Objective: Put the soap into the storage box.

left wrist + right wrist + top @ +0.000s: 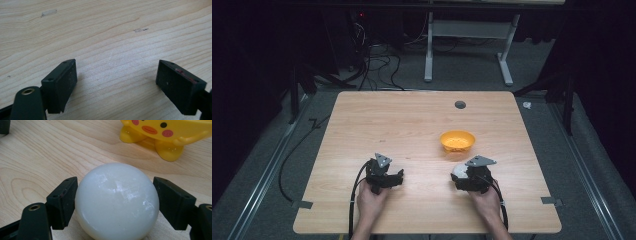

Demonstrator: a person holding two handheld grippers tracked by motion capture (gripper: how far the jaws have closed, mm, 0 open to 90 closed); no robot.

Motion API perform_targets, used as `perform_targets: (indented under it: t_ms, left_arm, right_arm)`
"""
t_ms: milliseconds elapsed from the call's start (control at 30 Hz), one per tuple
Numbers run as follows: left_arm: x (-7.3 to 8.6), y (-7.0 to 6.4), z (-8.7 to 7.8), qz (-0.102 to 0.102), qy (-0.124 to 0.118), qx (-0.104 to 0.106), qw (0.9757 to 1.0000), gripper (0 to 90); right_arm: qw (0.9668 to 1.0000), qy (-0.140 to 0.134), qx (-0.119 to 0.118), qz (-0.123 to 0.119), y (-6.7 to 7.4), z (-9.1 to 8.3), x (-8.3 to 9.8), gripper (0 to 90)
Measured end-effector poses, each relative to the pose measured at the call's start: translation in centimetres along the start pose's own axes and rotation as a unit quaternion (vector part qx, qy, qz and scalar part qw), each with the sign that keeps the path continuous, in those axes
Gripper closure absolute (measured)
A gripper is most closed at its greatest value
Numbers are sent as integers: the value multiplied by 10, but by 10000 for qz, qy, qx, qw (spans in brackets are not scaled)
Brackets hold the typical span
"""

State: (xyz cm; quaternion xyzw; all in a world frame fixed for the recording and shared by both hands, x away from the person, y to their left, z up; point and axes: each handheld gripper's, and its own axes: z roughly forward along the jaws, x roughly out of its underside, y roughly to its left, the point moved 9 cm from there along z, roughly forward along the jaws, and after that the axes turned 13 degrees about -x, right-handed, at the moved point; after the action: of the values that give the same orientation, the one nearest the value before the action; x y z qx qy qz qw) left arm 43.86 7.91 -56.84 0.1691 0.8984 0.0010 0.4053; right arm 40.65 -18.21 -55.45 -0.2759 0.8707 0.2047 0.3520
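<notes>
The worktop (412,125) is pale wood, on grey floor (592,165) in a dark room, with a white frame (467,45) beyond its far edge. A yellow bowl (457,141) stands right of centre; most of the wood left of the bowl and beyond it is bare. Just nearer than the bowl, the white ball (117,201) sits on the wood inside the right gripper (464,175), whose fingers (65,200) lie against its sides, pinching it. Well left of the bowl, the left gripper (398,176) rests with fingers (61,83) spread over bare wood.
</notes>
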Motion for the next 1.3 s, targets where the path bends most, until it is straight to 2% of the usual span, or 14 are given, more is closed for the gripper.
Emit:
perform_targets:
  t_ms: [767,1300]
  left_arm:
    - [0,0,0,2,-6,-2,10000,175]
    - [0,0,0,1,-7,0,10000,174]
  right_arm:
    - [10000,-39,7,23,2,-2,-1,242]
    - [9997,-214,-9,-95,7,-14,-16,243]
